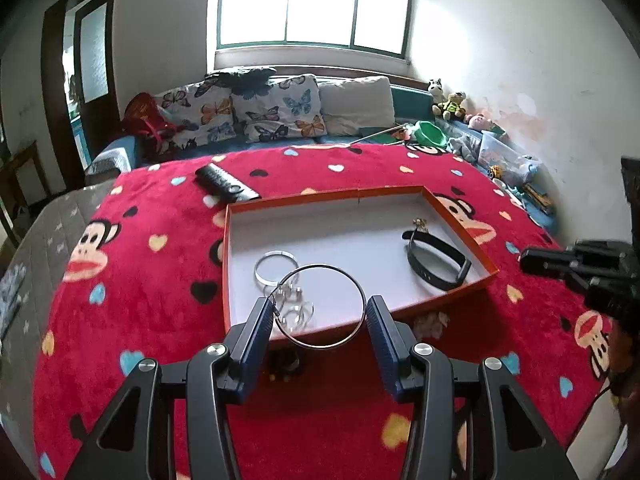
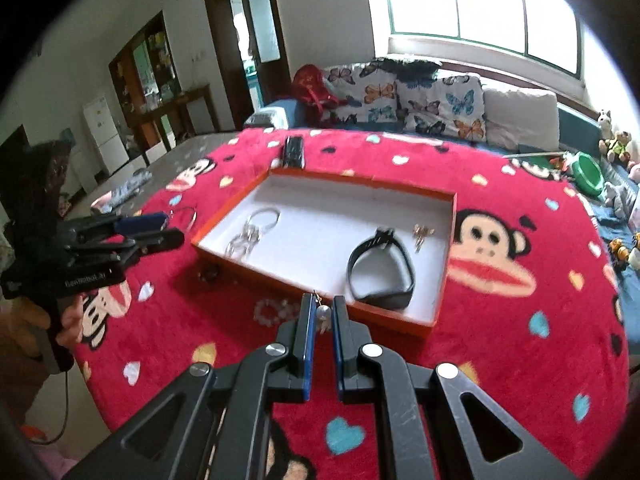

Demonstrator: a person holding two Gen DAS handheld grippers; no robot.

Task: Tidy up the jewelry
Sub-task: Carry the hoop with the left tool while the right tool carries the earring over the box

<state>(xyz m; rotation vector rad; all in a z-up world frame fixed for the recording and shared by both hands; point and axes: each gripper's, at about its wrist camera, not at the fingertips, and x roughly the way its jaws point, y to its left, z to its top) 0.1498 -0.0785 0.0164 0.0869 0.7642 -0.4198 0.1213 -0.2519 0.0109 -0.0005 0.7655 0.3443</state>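
While the left gripper (image 1: 320, 312) is held above the red monkey-print blanket (image 1: 140, 320), a large thin wire hoop (image 1: 324, 306) is clamped between its half-spread fingers (image 1: 256, 332), just in front of the orange-rimmed tray (image 1: 456, 220). A small pearl earring (image 2: 323, 314) is pinched between the nearly closed fingers of the right gripper (image 2: 322, 312). Inside the tray, silver rings (image 1: 276, 268), a black band (image 1: 440, 260) and a small gold piece (image 1: 420, 223) are seen lying.

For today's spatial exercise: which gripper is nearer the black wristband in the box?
Right. The right gripper sits at the box edge just before the black wristband; the left gripper is by the box's opposite end.
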